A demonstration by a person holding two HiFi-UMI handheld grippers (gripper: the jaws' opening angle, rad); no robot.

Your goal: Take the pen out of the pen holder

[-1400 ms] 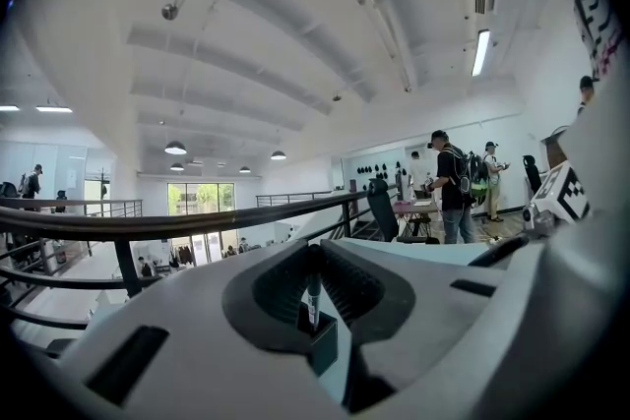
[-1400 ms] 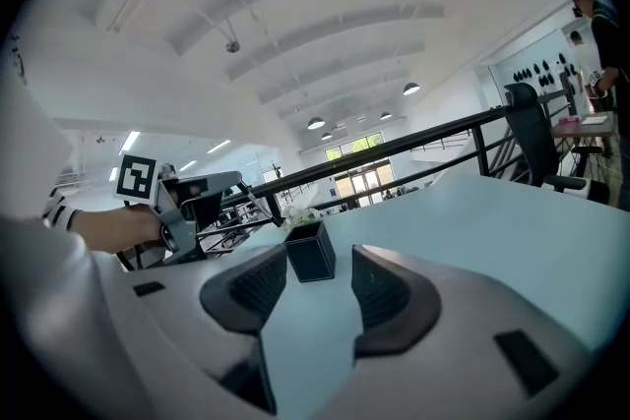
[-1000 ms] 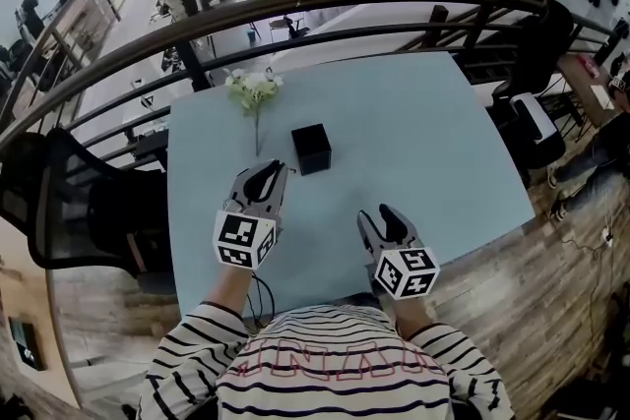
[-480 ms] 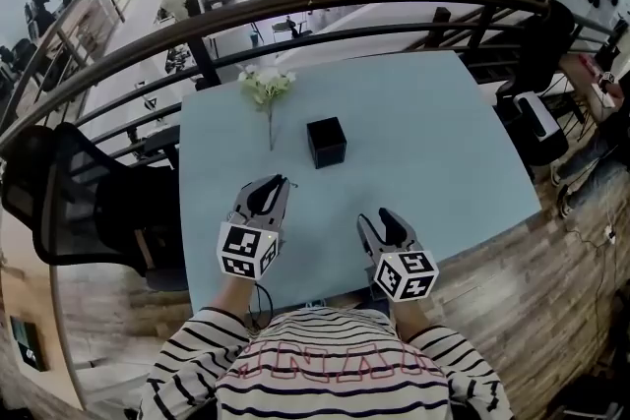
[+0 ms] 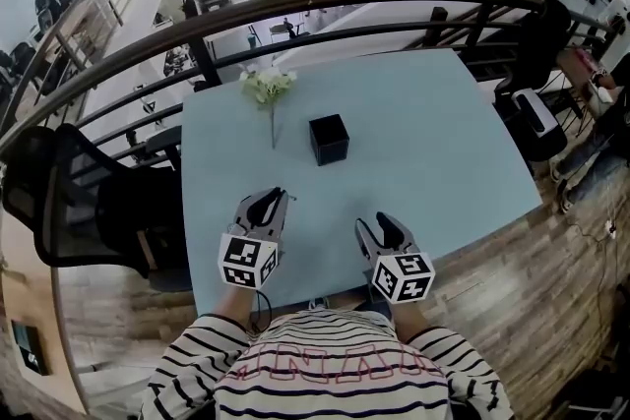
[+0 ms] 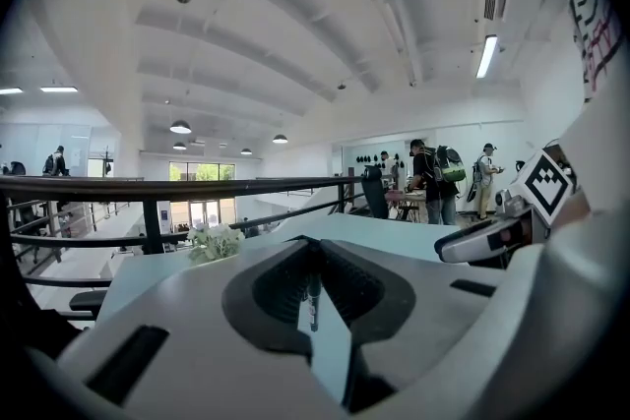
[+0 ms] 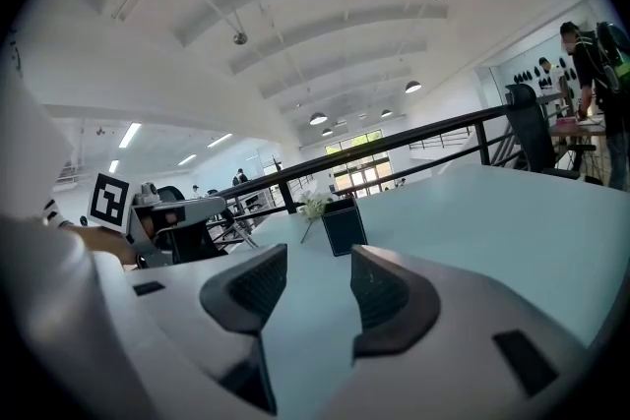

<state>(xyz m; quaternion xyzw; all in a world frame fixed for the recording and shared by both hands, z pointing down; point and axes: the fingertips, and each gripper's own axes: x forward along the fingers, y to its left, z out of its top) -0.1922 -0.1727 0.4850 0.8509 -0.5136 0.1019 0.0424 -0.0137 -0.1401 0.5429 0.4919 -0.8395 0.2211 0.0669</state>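
Head view, nearest first: a striped knit shirt (image 5: 335,371) covers the desk's near edge. Just past it both tongs sit over the near part of the desk (image 5: 443,143), which is a smooth, matte, pale-blue slab with rounded corners.

The left gripper (image 5: 268,200) has a grey plastic shell and a white cube with black square markers. Its dark ribbed pads are clenched on the pen (image 6: 313,302), so the pen is out of the holder, over the desk's near-left part. The left gripper view shows only a short, thin, dark length of pen hanging between the pads. The rest is hidden, and its tip and cap type are hard to make out.

The right gripper (image 5: 380,224) has the same build and hangs released. Its ribbed pads are apart with only bare desk between them.

The pen holder (image 5: 329,139) is a black, square-sided cube with an open top. It stands upright, left of the desk's middle and toward the far edge. I can't see inside it.

A white flower sprig (image 5: 266,86) with small, soft blooms on a thin stem lies near the far-left corner, apart from the holder.

A dark mesh chair (image 5: 89,202) stands off the left edge, partly cut off. Dark round metal railing (image 5: 345,0) curves behind the far edge.
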